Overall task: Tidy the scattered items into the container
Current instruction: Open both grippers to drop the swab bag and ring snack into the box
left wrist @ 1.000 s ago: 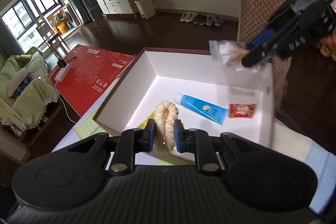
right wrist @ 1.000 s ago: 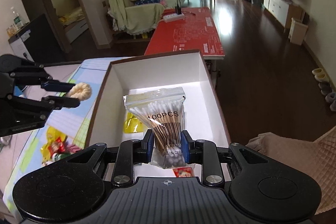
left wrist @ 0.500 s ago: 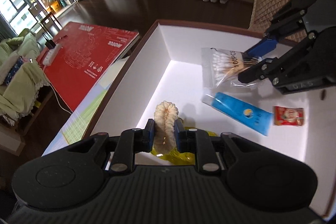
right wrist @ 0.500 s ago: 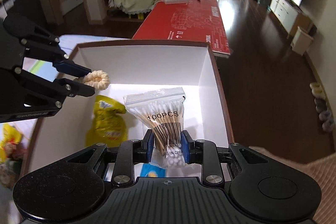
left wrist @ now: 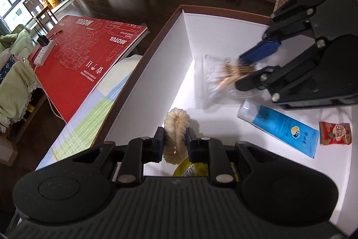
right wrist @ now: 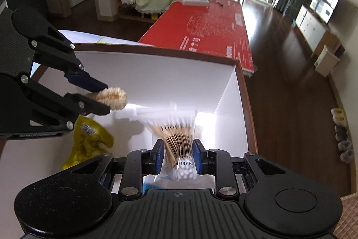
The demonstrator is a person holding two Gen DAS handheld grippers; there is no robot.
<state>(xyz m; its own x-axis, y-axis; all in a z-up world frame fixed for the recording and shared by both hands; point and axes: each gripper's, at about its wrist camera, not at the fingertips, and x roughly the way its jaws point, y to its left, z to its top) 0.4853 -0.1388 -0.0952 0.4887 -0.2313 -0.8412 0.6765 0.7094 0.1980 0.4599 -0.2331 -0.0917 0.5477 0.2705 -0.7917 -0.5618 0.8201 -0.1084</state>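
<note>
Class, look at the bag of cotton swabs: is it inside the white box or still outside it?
Inside. The bag of cotton swabs, between the right gripper fingers, hangs below the white box rim, within its walls.

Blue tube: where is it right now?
In the left wrist view the blue tube lies flat on the white box floor at right, between the cotton swab bag and the red snack packet.

White-walled box (left wrist: pixel 161 73) with brown rim holds a blue tube (left wrist: pixel 282 127), red packet (left wrist: pixel 335 133), yellow bag (right wrist: pixel 89 145).
</note>
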